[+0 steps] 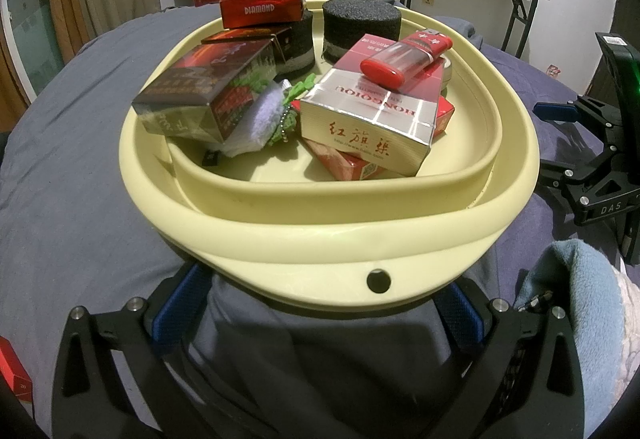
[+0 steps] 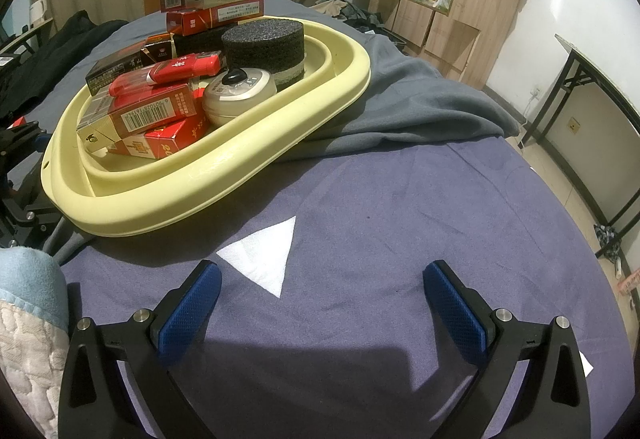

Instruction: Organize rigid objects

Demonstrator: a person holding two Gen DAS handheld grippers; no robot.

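Note:
A pale yellow basin (image 1: 320, 231) sits on the bed. It holds several cigarette boxes, among them a silver-red one (image 1: 368, 119), a dark one (image 1: 204, 87) and a red DIAMOND box (image 1: 260, 10). A red lighter (image 1: 404, 57) lies on the silver-red box. Two black foam cylinders (image 1: 362, 27) stand at the back, and a white-green knitted piece (image 1: 264, 115) lies in the middle. My left gripper (image 1: 324, 279) is open, its blue pads at the basin's near rim, tips partly under it. My right gripper (image 2: 322, 267) is open over bare sheet, right of the basin (image 2: 160, 199). A round cream tin (image 2: 240, 93) lies beside the lighter (image 2: 176, 71).
A grey blanket (image 2: 400, 107) is bunched under the basin's far side. A white triangular patch (image 2: 264, 255) marks the blue sheet. A light blue fleece (image 1: 572, 291) lies near my left gripper. A red box (image 1: 12, 371) is at the left edge. A folding table (image 2: 592, 99) stands right.

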